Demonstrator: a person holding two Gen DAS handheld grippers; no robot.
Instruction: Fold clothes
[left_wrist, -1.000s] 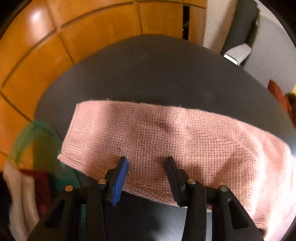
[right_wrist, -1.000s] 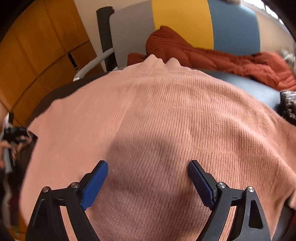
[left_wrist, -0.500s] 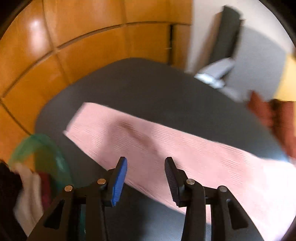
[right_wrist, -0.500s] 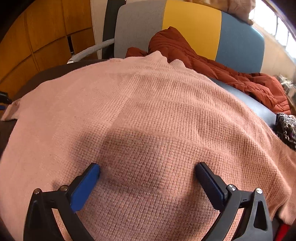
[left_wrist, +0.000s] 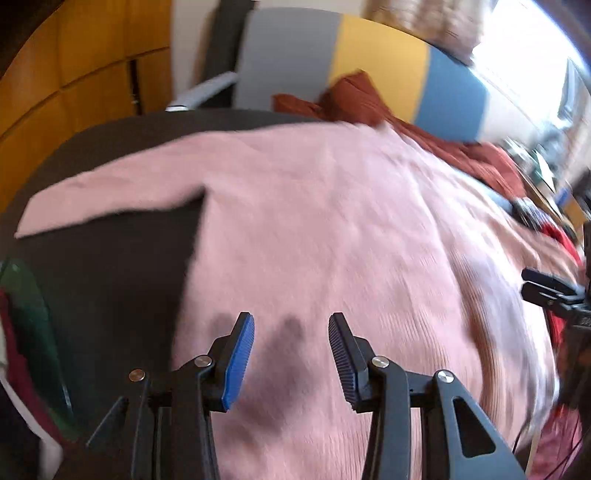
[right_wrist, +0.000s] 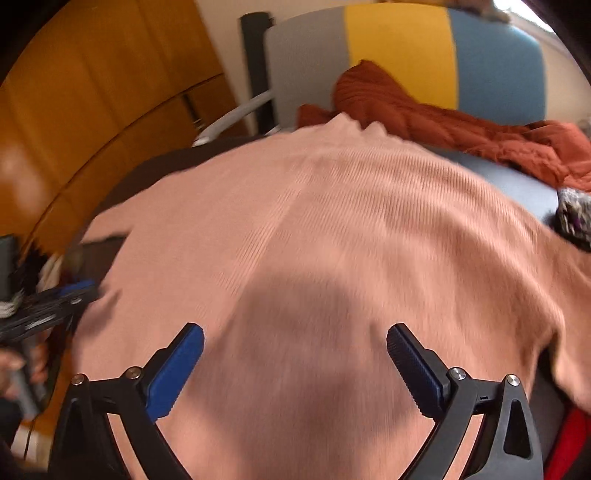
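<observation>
Compared with 1 second ago, our left gripper (left_wrist: 291, 339) no longer looks down on the sleeve alone; it has swung right and now faces the broad body of the pink sweater (left_wrist: 332, 229), with the sleeve (left_wrist: 110, 192) stretching away to the left across the dark table (left_wrist: 110, 280). Its jaws stand moderately apart, as before, with nothing between them, hovering over the sweater's near edge. Our right gripper (right_wrist: 295, 354) shows much the same view as earlier: the sweater (right_wrist: 314, 229) fills the frame, neck end pointing away from us. Its jaws are spread wide and hold nothing. Both views are blurred by motion.

Each gripper now shows in the other's view: the right one (left_wrist: 550, 291) at the far right edge of the left view, the left one (right_wrist: 48, 306) at the left edge of the right view.

The sweater lies flat on the table, covering most of it. Beyond the far edge, a rust-red garment (right_wrist: 424, 118) is heaped on a chair (right_wrist: 402, 48) with a back in 3 colours: grey, yellow and blue. Wooden cabinet panels (right_wrist: 92, 92) line the wall to the left. A green basket (left_wrist: 26, 302) with clothes sits at the table's left edge. A dark patterned cloth (right_wrist: 574, 218) lies at the right.
</observation>
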